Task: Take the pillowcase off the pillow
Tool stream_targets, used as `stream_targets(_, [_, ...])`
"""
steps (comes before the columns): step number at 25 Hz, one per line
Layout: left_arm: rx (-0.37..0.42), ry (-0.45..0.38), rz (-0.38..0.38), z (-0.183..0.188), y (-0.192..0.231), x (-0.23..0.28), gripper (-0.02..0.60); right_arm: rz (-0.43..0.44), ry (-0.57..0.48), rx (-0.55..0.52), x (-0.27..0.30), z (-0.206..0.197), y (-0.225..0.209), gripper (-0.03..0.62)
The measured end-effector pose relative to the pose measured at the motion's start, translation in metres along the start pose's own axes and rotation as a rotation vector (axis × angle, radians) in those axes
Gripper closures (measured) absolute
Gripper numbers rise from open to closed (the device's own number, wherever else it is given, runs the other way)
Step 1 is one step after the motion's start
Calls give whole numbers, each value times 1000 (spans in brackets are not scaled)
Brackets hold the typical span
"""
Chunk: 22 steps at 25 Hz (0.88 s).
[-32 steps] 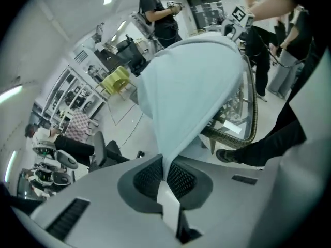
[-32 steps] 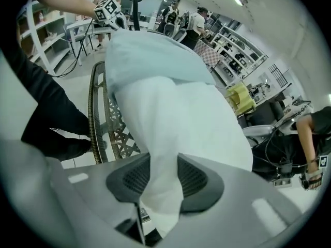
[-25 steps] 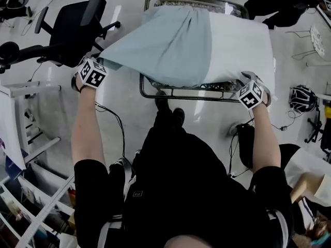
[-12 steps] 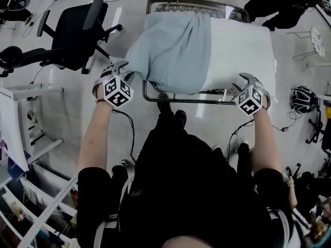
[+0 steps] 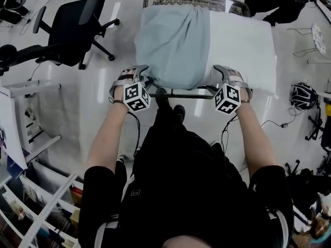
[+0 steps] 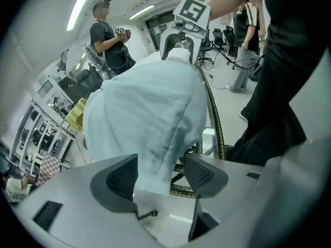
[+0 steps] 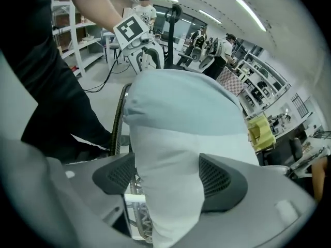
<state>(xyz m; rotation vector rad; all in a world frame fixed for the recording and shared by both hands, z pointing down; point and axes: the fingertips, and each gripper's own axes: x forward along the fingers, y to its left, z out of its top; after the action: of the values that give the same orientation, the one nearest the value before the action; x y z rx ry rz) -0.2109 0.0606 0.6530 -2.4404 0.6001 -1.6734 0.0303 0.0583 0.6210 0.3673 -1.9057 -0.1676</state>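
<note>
A white pillow [image 5: 240, 43] lies on a metal wire table [image 5: 181, 93]. A light blue pillowcase [image 5: 173, 40] covers its left half; the right half is bare. My left gripper [image 5: 140, 72] is at the near left edge. Its jaws are opening, and a fold of the pillowcase [image 6: 150, 112] hangs loosely between the pads of the left gripper [image 6: 160, 172]. My right gripper [image 5: 223, 71] is at the near edge of the bare pillow. Its jaws are opening too, and the pillow's white edge [image 7: 165, 154] fills the gap of the right gripper [image 7: 168, 177].
A black office chair [image 5: 72, 25] stands at the far left, with white shelving [image 5: 20, 118] nearer on the left. A person in black [image 5: 279, 1] is at the far right. A dark bag [image 5: 302, 98] and cables lie on the floor to the right.
Both grippers moved inward along the near edge. The pillowcase corner, stretched out to the left before, now lies back against the pillow. Both pairs of jaws have spread apart.
</note>
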Motion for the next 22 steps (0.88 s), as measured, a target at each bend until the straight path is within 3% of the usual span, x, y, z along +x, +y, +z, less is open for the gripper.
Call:
stream_targets(6, [31, 15, -6, 0, -1, 17, 321, -106, 2, -10, 9, -2, -10, 164])
stream_targets(10, [36, 47, 4, -6, 1, 27, 326, -50, 15, 27, 20, -6, -4, 160])
stream_targets(12, [40, 65, 28, -9, 8, 30, 391, -26, 36, 12, 26, -8, 1, 165])
stream_targets(13, [37, 70, 37, -10, 11, 30, 452, -17, 49, 3, 28, -9, 4, 185])
stream_targets(17, [46, 93, 62, -12, 20, 27, 566, 8, 72, -16, 24, -12, 6, 263])
stream_targets(22, [2, 122, 115, -29, 39, 9, 571, 46, 58, -31, 14, -19, 6, 325])
